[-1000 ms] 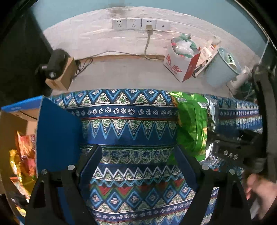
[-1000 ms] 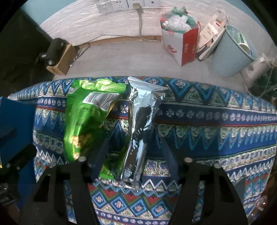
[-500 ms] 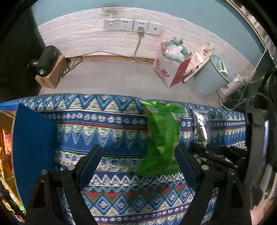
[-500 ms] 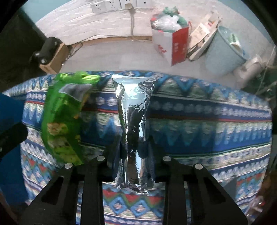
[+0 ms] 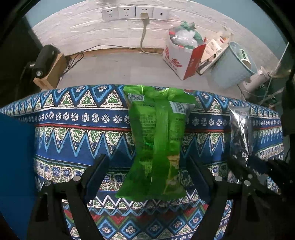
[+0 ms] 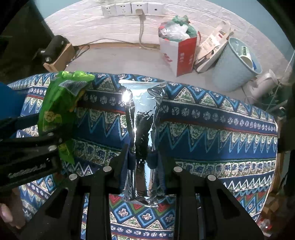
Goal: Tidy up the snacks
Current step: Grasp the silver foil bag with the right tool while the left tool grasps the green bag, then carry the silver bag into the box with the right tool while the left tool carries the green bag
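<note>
A green snack bag [image 5: 158, 144] lies lengthwise on the patterned tablecloth [image 5: 83, 133], between the wide-open fingers of my left gripper [image 5: 149, 166], which do not touch it. A silver foil snack bag [image 6: 142, 133] lies to its right. My right gripper [image 6: 142, 157] is shut on the near end of the silver bag. The silver bag [image 5: 239, 133] and the right gripper's fingers also show at the right of the left wrist view. The green bag [image 6: 59, 110] and the left gripper's body show at the left of the right wrist view.
A blue box flap [image 5: 16, 166] stands at the far left on the table. Beyond the table's far edge lie the floor, a red-and-white bag of rubbish [image 5: 184, 55], a light blue bin [image 5: 234, 68], a cardboard box with a black device [image 5: 48, 68] and wall sockets [image 5: 136, 12].
My left gripper has moved right, so the green bag now lies between its open fingers. My right gripper has closed on the silver bag and holds it centred.
</note>
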`<state>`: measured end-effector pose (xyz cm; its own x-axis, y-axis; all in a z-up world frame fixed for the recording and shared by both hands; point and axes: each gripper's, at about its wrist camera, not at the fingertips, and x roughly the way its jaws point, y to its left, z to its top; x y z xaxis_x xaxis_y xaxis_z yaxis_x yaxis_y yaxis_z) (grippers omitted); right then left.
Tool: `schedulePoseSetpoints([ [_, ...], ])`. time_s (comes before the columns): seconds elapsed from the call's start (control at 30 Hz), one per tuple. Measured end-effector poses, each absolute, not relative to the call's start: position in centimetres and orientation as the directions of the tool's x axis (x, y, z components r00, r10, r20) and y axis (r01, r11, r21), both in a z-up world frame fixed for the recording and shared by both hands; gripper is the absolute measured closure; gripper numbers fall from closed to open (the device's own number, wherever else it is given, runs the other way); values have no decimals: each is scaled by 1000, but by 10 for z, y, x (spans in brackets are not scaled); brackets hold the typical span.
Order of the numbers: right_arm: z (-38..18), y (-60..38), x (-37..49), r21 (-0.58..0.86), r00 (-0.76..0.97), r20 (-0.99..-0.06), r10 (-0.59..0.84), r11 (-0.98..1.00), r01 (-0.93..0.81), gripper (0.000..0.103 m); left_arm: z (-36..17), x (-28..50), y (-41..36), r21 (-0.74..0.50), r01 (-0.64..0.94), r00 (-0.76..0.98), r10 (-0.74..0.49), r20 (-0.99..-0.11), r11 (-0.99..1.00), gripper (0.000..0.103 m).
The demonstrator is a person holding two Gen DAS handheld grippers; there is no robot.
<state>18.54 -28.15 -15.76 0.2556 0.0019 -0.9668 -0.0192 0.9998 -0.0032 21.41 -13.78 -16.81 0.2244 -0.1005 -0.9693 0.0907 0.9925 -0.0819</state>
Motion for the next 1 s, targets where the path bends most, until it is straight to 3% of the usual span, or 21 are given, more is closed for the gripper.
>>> schedulePoseSetpoints([
  [0.1,-161,-281,186,5,250,-968,12,1000,-26,76,-168,214,-137,-84,98,232,-105,-967,992,59],
  [0.2,-159,-281,187,10,256,-967,17,1000,-29,76,-167,213,-138,-75,125,234,-103,-967,989,72],
  [1.0,-90,-224,169,74,357,-927,118,988,-135,76,-69,155,-62,87,175,442,1,-897,981,74],
])
